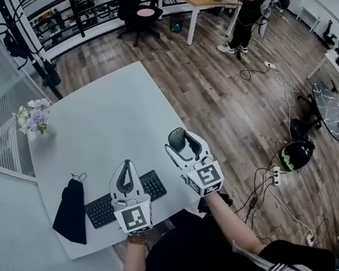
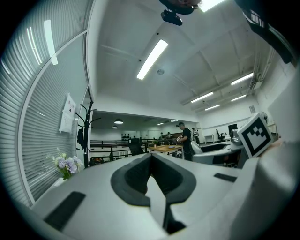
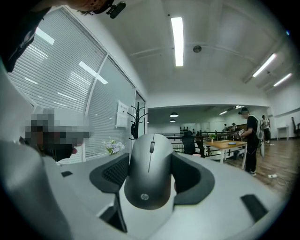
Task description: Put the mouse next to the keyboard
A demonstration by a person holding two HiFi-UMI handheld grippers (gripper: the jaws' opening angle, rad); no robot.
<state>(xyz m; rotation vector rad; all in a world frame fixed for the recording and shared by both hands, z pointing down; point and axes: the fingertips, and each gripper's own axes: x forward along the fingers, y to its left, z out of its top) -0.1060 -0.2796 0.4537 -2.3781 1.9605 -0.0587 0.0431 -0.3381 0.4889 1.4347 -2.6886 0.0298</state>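
Observation:
A dark grey mouse (image 1: 177,139) is held off the table, my right gripper (image 1: 181,145) shut on its sides. In the right gripper view the mouse (image 3: 149,174) fills the space between the two dark pads (image 3: 190,176), its scroll wheel pointing away. The black keyboard (image 1: 101,210) lies near the front edge of the pale grey table (image 1: 111,118). My left gripper (image 1: 124,166) hovers over the keyboard's middle and hides part of it. It is shut with nothing in it. In the left gripper view the left gripper (image 2: 151,159) shows its jaws meeting at the tip.
A black pouch (image 1: 70,211) lies left of the keyboard. A small vase of flowers (image 1: 34,117) stands at the table's far left corner. Right of the table is wooden floor with cables (image 1: 274,176) and a helmet (image 1: 297,154). A person (image 1: 246,11) stands by a far desk.

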